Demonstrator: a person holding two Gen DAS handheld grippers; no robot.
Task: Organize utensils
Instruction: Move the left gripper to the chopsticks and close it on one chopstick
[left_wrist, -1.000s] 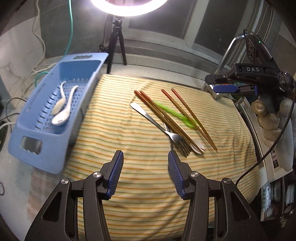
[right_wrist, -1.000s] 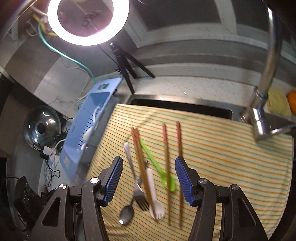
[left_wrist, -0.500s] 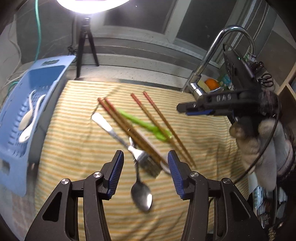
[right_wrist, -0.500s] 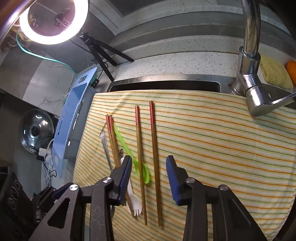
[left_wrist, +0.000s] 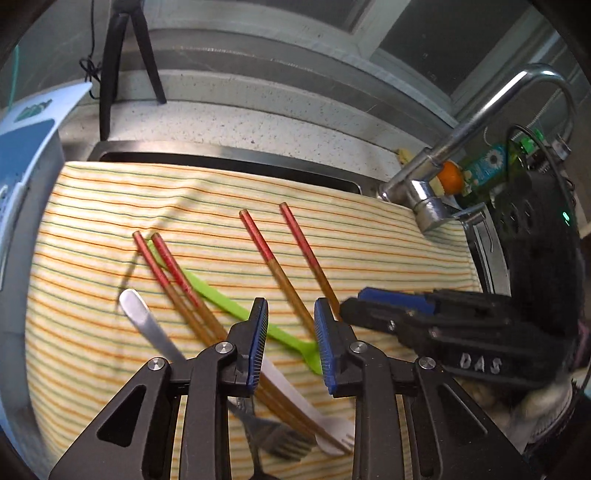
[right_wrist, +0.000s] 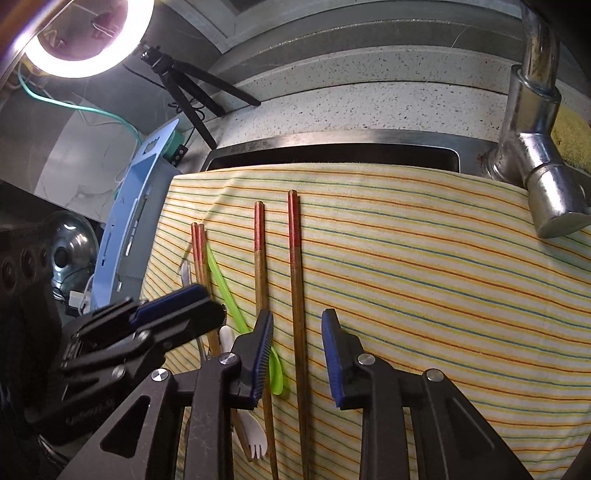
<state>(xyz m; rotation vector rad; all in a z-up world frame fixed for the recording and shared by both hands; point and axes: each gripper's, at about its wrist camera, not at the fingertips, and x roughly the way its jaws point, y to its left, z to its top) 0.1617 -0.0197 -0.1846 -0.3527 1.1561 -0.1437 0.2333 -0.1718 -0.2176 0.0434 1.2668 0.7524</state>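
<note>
Right gripper (right_wrist: 297, 354): jaws have just been closing and now stand narrow, astride the right-hand chopstick (right_wrist: 295, 280) of the separated pair. A gap shows on both sides of the shaft, so the pads are not yet pressing.
Left gripper (left_wrist: 290, 345): jaws have likewise just been closing, with a narrow gap left. The green plastic spoon (left_wrist: 229, 304) and the left-hand chopstick (left_wrist: 275, 266) of the separated pair pass between them. No contact is visible.
Position of utensils: all lie flat on the striped cloth (right_wrist: 424, 280) laid over the sink. A second chopstick pair (left_wrist: 173, 278) lies side by side over the green spoon's handle, with a metal fork (left_wrist: 155, 332) and a white plastic fork (left_wrist: 314, 410) beside and under it.
Handling, chopsticks: judged light, rigid and smooth, hence likely to roll or pivot in the pads. Grip near mid-length so that neither end droops.
Handling, green spoon: judged light and slightly flexible. Take it by the handle, clear of the crossing chopsticks.
Handling, metal fork: judged heaviest and slippery. Its neck is overlapped, so clear the upper items first.
Risk: thin shafts on soft cloth may snag or carry the fabric up.
Blue tray (right_wrist: 129, 229): left of the cloth; judged the likely destination.
</note>
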